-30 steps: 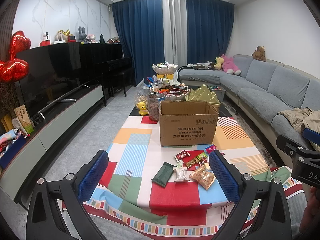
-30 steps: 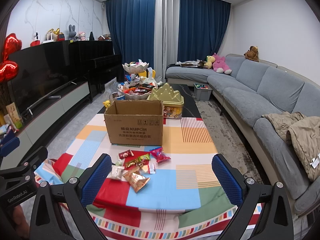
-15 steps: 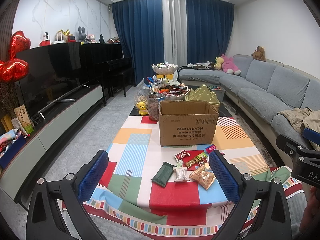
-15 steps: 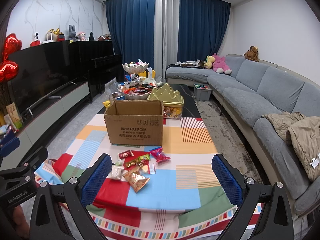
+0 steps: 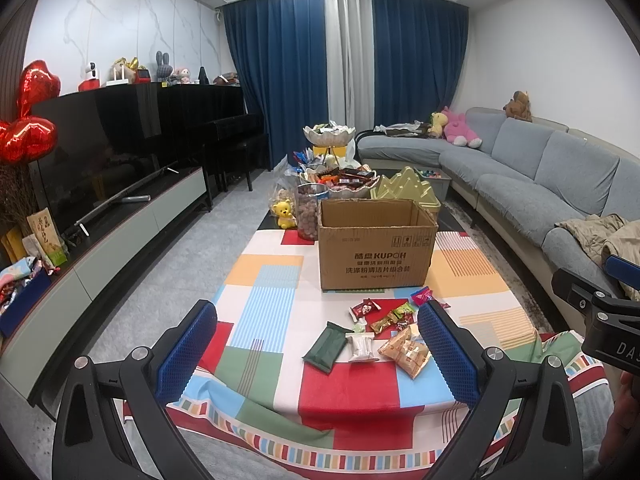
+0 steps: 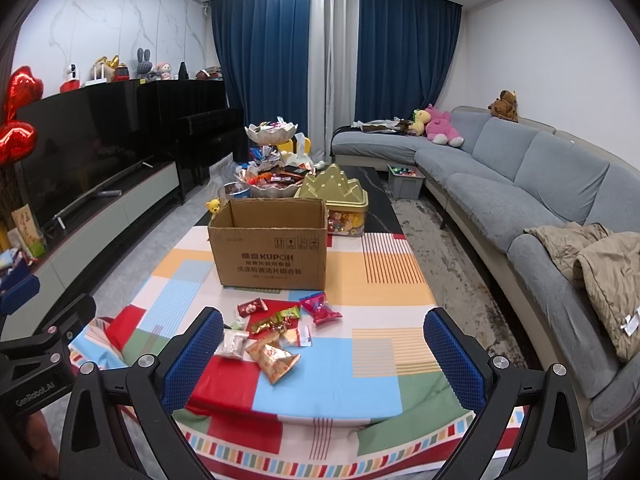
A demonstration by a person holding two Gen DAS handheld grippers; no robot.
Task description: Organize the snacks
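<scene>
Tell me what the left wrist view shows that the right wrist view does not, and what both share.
Only the left wrist view shows the dark green packet lying on the tablecloth. Only the right wrist view shows the decorated side of the gold tin behind the box. Both show the open cardboard box, the loose snack packets before it, the grey sofa, and open, empty jaws.

Tablecloth (image 5: 276, 312): patchwork of red, blue, green, orange, white blocks, some striped. Cardboard box (image 5: 376, 248): plain brown, dark print. Snack packets (image 6: 276, 332): red, pink, gold, dark green. Curtains (image 5: 416, 80): deep blue, pale centre panel. Sofa (image 6: 520, 176): grey. Gripper pads (image 5: 186, 350): blue, dimpled.
</scene>
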